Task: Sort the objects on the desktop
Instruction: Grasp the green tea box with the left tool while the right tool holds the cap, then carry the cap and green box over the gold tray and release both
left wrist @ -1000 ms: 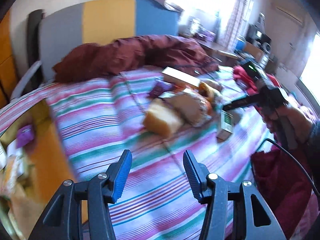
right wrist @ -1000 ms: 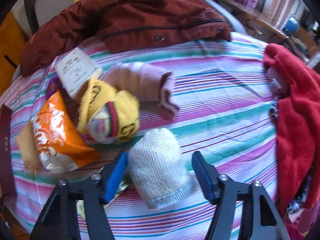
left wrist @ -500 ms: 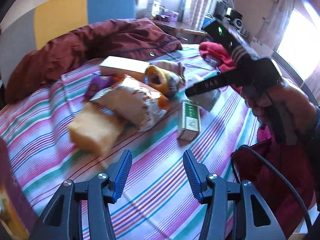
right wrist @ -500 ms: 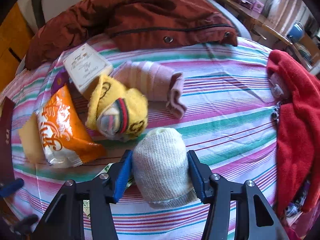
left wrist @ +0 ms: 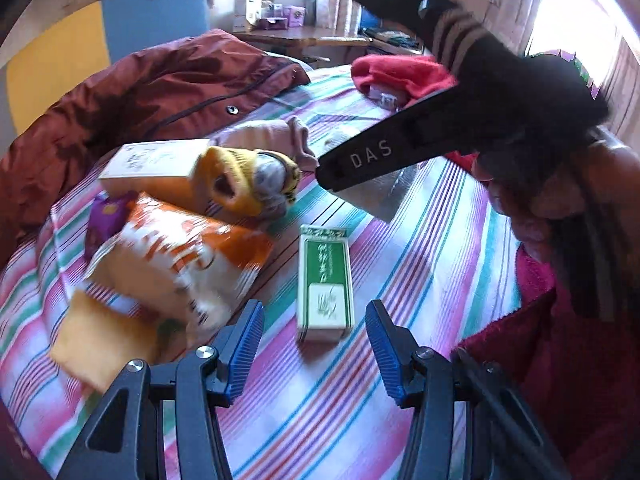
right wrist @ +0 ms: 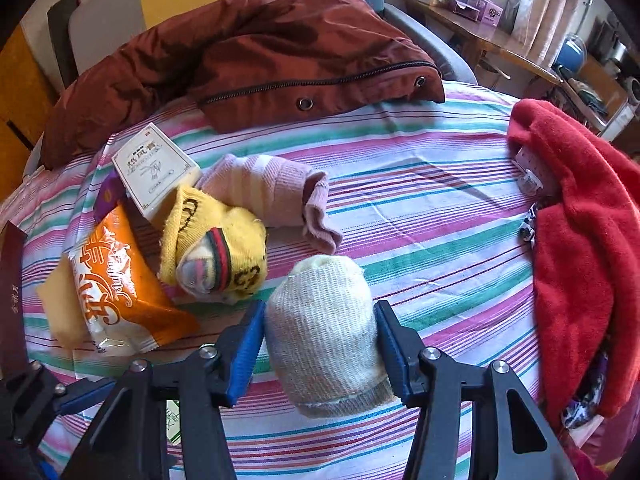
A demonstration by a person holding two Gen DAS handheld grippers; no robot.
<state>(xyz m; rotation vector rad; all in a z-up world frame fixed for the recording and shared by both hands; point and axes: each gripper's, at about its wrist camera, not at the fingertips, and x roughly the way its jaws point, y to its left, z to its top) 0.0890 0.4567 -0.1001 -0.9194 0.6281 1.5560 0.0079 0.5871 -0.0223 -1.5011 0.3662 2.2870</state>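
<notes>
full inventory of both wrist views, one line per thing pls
white sock: 1, off-white, rolled, between the right pads
yellow sock: 1, yellow with a striped band, rolled, left of the white sock
pink sock: 1, pale pink, behind the yellow sock
snack bag: 1, orange and white, left side of the pile
cream box: 1, cream, far end of the pile
green box: 1, green and white, flat, ahead of the left pads
purple packet: 1, purple, beside the snack bag
jacket: 1, maroon, far side
red garment: 1, red fleece, right edge
sheet: 1, striped, under everything
left hand-held gripper: 1, black with blue pads, open, empty
right hand-held gripper: 1, same colours, jaws just closed on the white sock
</notes>
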